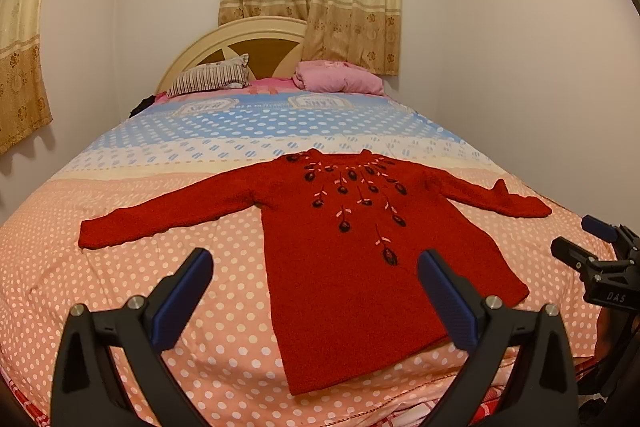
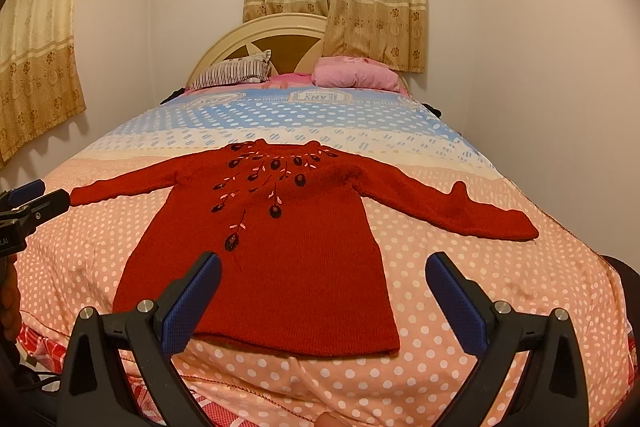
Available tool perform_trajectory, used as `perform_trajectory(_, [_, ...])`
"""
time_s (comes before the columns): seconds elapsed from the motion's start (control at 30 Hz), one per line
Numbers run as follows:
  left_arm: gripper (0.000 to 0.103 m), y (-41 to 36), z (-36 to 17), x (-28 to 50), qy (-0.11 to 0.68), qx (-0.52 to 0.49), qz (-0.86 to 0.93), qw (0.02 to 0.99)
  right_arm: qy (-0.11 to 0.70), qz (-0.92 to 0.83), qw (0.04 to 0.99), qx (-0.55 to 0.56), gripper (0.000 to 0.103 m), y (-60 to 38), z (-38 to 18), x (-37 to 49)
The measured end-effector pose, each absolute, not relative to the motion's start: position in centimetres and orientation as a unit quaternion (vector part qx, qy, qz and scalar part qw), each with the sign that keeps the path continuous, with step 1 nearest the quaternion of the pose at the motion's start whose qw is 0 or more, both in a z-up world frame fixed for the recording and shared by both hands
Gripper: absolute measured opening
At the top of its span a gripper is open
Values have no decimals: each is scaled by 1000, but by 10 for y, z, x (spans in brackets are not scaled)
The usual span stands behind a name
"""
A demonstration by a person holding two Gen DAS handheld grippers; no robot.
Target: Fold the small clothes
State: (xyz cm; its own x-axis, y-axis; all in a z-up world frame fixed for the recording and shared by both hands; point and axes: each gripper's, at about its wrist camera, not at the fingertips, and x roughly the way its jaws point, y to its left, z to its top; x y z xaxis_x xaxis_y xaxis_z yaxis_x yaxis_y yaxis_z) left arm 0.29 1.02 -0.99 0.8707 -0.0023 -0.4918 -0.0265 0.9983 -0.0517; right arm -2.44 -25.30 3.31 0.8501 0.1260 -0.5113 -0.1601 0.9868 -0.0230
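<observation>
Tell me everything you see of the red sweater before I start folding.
The red knitted sweater lies flat and face up on the polka-dot bedspread, unfolded, both long sleeves spread wide, hem toward the cameras, neckline toward the pillows. Dark flowers with pink leaves are embroidered down from the collar. Only the bedspread touches it; both hand-held grippers hover open near the hem.

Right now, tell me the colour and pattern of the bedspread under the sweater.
Peach-pink with white polka dots, clearest in the right wrist view.
</observation>
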Motion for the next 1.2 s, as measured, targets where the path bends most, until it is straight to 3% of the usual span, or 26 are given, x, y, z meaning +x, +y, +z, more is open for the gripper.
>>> perform_trajectory(0.83, [103,12,-28,23,287,-27,1,957,295,72,952,-30,102,-260,11,-8])
perform_trajectory(1.2, [103,20,-49,69,319,-20,-8,948,343,50,938,22,102,-318,-24,41])
